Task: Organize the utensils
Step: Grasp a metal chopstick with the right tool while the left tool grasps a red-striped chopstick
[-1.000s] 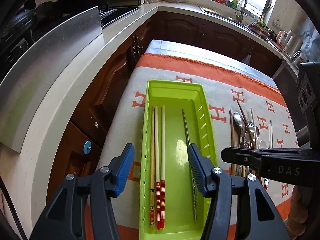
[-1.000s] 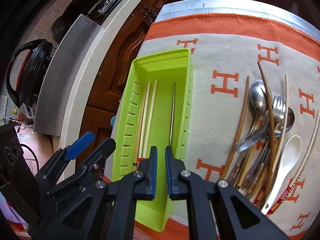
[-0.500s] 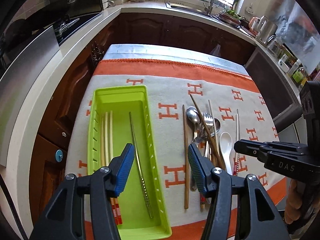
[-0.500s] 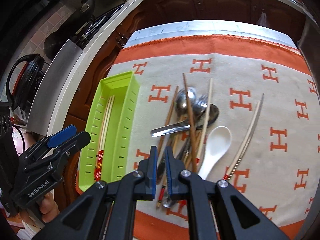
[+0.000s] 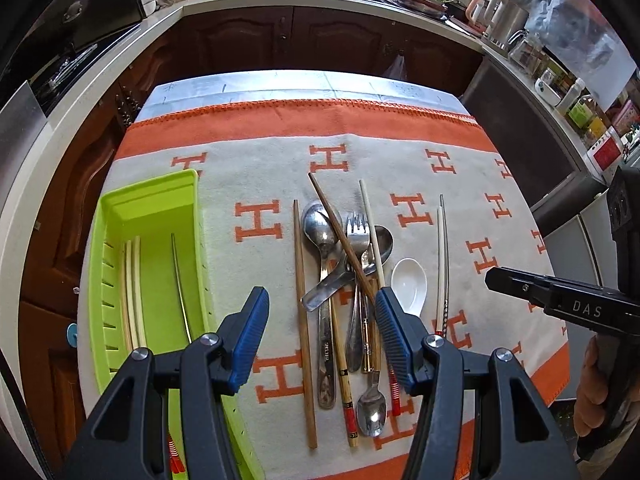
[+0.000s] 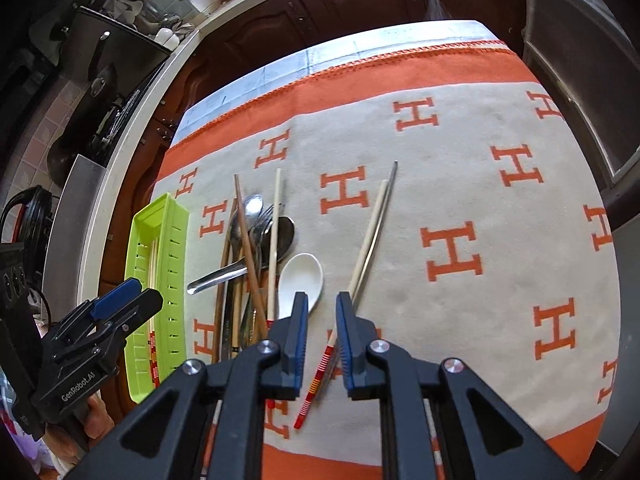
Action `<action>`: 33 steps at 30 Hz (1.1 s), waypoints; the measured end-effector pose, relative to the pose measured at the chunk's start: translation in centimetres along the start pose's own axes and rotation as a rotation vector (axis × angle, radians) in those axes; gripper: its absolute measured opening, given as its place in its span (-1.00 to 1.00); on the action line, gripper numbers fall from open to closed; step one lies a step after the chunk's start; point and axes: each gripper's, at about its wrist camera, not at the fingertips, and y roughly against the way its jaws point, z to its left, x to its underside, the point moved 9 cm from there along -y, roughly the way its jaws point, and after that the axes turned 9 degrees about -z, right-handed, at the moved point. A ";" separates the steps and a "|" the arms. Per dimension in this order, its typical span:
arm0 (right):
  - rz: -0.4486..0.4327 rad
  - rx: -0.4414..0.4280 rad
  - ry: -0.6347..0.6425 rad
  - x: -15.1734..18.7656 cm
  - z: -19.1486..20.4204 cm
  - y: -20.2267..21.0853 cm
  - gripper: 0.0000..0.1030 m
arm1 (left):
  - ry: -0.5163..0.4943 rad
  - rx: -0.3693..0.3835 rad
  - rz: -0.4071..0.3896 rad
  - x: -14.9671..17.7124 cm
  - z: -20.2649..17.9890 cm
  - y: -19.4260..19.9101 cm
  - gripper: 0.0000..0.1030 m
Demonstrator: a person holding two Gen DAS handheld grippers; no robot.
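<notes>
A lime green tray point(image 5: 120, 216) point(image 6: 176, 216) lies at the table's left and holds bamboo chopsticks point(image 5: 132, 280) and a metal chopstick point(image 5: 180, 280). A pile of spoons, a fork point(image 5: 358, 228) and chopsticks lies mid-table, with a white ceramic spoon point(image 5: 410, 284) point(image 6: 300, 276) beside it. My left gripper point(image 5: 322, 336) is open and empty above the pile's near end. My right gripper point(image 6: 322, 338) is partly open, empty, above a cream chopstick with a red end point(image 6: 366, 240) and a metal chopstick point(image 6: 384, 200).
An orange-and-cream blanket with H marks point(image 5: 440, 168) covers the table. Dark wooden cabinets and a white worktop point(image 5: 240, 0) run around the far and left sides. A hob point(image 6: 112, 120) sits at the left.
Both grippers have swung right, from over the green tray to over the loose utensils. The right gripper's fingers have parted from nearly shut to a small gap.
</notes>
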 end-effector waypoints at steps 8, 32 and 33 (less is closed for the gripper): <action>0.043 -0.017 -0.081 0.7 -2.8 -2.7 -0.59 | 0.004 0.022 0.073 1.2 -1.5 -2.7 0.04; 0.086 0.110 -0.034 1.1 -1.7 -6.9 -0.76 | 0.023 0.054 0.095 2.3 -2.5 -3.2 0.04; 0.082 0.124 -0.018 1.0 -1.6 -6.9 -0.76 | 0.026 0.056 0.095 2.3 -2.5 -3.2 0.04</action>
